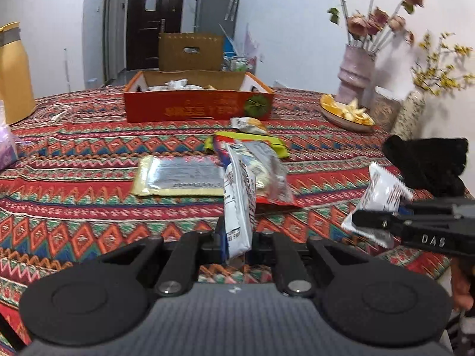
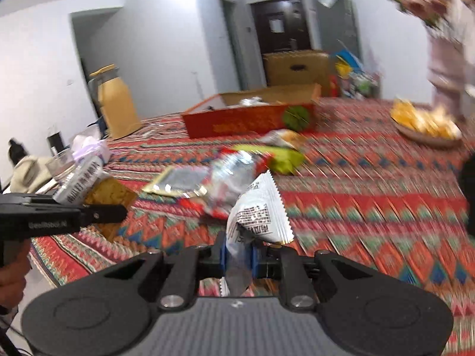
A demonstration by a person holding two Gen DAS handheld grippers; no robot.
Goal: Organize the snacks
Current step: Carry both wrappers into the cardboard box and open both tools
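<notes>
My left gripper (image 1: 236, 237) is shut on a tall white snack packet (image 1: 239, 207) and holds it upright above the patterned tablecloth (image 1: 89, 207). My right gripper (image 2: 240, 255) is shut on a small white packet with zigzag edges (image 2: 258, 210). That gripper also shows at the right of the left wrist view (image 1: 371, 222), holding the same packet (image 1: 383, 192). An open orange box (image 1: 199, 103) with several packets inside sits at the far middle of the table. Loose packets lie before it: a silver-and-yellow flat one (image 1: 178, 175), a green one (image 1: 252, 142) and a small one (image 1: 248, 124).
A pink vase of flowers (image 1: 356, 71) and a plate of orange slices (image 1: 347, 112) stand at the far right. A yellow jug (image 1: 13, 71) stands at the far left. A black object (image 1: 427, 163) lies at the right edge. A glass (image 2: 61, 163) stands near the left edge.
</notes>
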